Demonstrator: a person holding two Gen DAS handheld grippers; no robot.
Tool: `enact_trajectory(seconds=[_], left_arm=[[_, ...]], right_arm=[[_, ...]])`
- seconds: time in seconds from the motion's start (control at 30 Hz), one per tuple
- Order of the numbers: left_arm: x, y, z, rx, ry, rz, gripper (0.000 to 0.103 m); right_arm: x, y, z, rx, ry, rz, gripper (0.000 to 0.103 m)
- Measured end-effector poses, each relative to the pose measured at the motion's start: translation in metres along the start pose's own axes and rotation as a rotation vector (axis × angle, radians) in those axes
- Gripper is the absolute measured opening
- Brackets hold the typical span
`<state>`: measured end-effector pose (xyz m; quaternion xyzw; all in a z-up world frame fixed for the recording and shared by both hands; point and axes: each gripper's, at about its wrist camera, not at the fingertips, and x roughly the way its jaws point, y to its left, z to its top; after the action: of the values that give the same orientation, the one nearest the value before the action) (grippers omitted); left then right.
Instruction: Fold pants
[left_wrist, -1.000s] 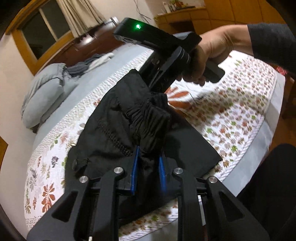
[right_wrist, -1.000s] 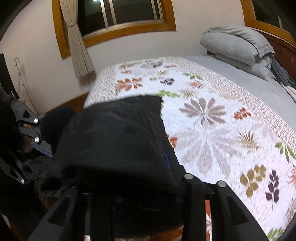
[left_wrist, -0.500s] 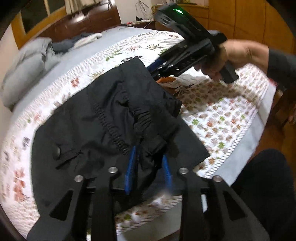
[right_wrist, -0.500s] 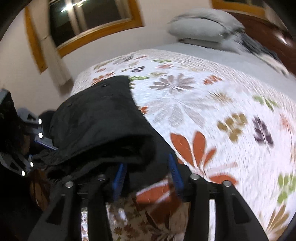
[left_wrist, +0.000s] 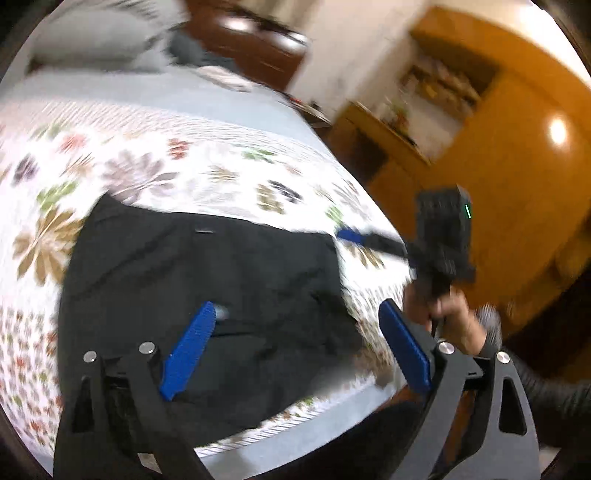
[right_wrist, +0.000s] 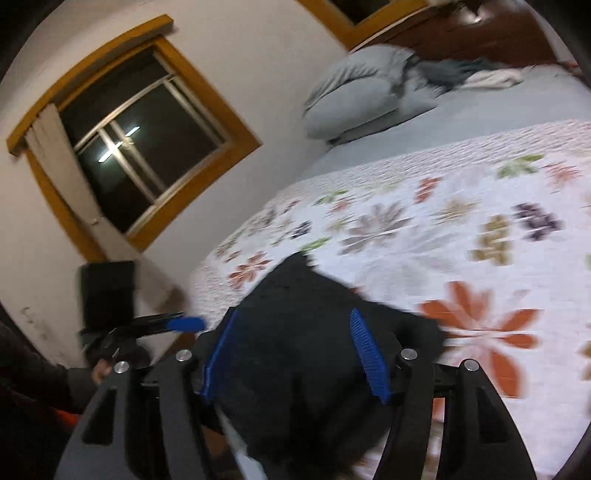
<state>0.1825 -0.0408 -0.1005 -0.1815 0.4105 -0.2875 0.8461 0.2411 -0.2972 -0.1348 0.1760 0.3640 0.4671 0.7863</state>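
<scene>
Nearest the left wrist camera, the left gripper (left_wrist: 295, 332) stood with its blue pads (left_wrist: 188, 349) spread wide apart and nothing between them; one pad hung over the black pants (left_wrist: 207, 280), the other out past the cloth's right edge, over the side of the bed. Whether that pad touched the cloth could not be told through the blur. The pants lay folded in a flat dark block on the floral bedspread (left_wrist: 155, 166), close to the near edge of the bed; beyond their far right corner the right gripper (left_wrist: 351, 236) reached in, held by the right hand (left_wrist: 443, 314), and further off stood a wooden cabinet (left_wrist: 517, 155).

In the right wrist view, the right gripper (right_wrist: 295, 350) also had its fingers parted; the pants (right_wrist: 306, 332) bulged up between and beneath the blue pads (right_wrist: 369, 354), but it could not be told whether the pads pressed the cloth or only straddled it. To the left of it the left gripper (right_wrist: 184, 324) showed; past the cloth the bedspread (right_wrist: 443, 229) ran on to a grey pillow (right_wrist: 354, 103) at the headboard, and a window (right_wrist: 140, 147) stood in the far wall.
</scene>
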Motion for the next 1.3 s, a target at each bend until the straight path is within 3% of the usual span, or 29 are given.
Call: enact_trajectory(seconds=[0.1, 0.13, 0.2, 0.27, 0.3, 0.4, 0.43, 0.6, 0.7, 0.8, 0.87, 0.97, 1.03, 1.13, 1.3], left_arm=[[0.004, 0.037, 0.000, -0.108, 0.027, -0.007, 0.090], [0.008, 0.048, -0.003, -0.134, 0.032, -0.004, 0.090], [0.015, 0.071, -0.009, -0.195, 0.058, -0.024, 0.089], [0.019, 0.074, -0.012, -0.191, 0.065, -0.034, 0.089], [0.018, 0.075, -0.011, -0.181, 0.065, -0.032, 0.090], [0.017, 0.079, -0.010, -0.177, 0.067, -0.042, 0.091], [0.014, 0.079, -0.011, -0.184, 0.066, -0.049, 0.091], [-0.001, 0.096, -0.013, -0.272, 0.031, -0.117, 0.092], [-0.001, 0.102, -0.014, -0.292, 0.025, -0.135, 0.092], [0.004, 0.103, -0.014, -0.280, 0.038, -0.143, 0.092], [0.008, 0.100, -0.014, -0.258, 0.053, -0.129, 0.092], [0.006, 0.089, -0.009, -0.190, 0.070, -0.060, 0.092], [-0.005, 0.067, -0.005, -0.040, 0.056, 0.081, 0.092], [-0.014, 0.040, -0.003, 0.129, 0.038, 0.196, 0.092], [-0.016, 0.021, -0.002, 0.253, 0.035, 0.259, 0.092]], right_arm=[[0.032, -0.027, -0.005, 0.091, 0.081, -0.051, 0.060], [0.039, -0.037, -0.009, 0.097, 0.100, -0.093, 0.049], [0.048, -0.057, -0.020, 0.149, 0.122, -0.111, 0.038], [0.047, -0.065, -0.025, 0.215, 0.113, -0.094, 0.033], [0.040, -0.060, -0.023, 0.231, 0.093, -0.108, 0.034], [0.022, -0.032, -0.019, 0.207, 0.024, -0.139, 0.057], [0.018, -0.019, -0.019, 0.193, 0.007, -0.134, 0.060], [0.013, 0.032, -0.046, 0.146, 0.033, -0.112, 0.062], [0.020, 0.037, -0.068, 0.128, 0.089, -0.146, 0.062], [0.024, 0.024, -0.083, 0.135, 0.111, -0.184, 0.053], [0.026, 0.016, -0.087, 0.150, 0.122, -0.197, 0.043], [0.018, 0.013, -0.081, 0.199, 0.128, -0.174, 0.041], [0.006, 0.023, -0.068, 0.183, 0.082, -0.166, 0.062], [-0.005, 0.025, -0.042, 0.190, 0.013, -0.145, 0.067], [0.014, -0.014, -0.016, 0.276, -0.004, -0.153, 0.069]])
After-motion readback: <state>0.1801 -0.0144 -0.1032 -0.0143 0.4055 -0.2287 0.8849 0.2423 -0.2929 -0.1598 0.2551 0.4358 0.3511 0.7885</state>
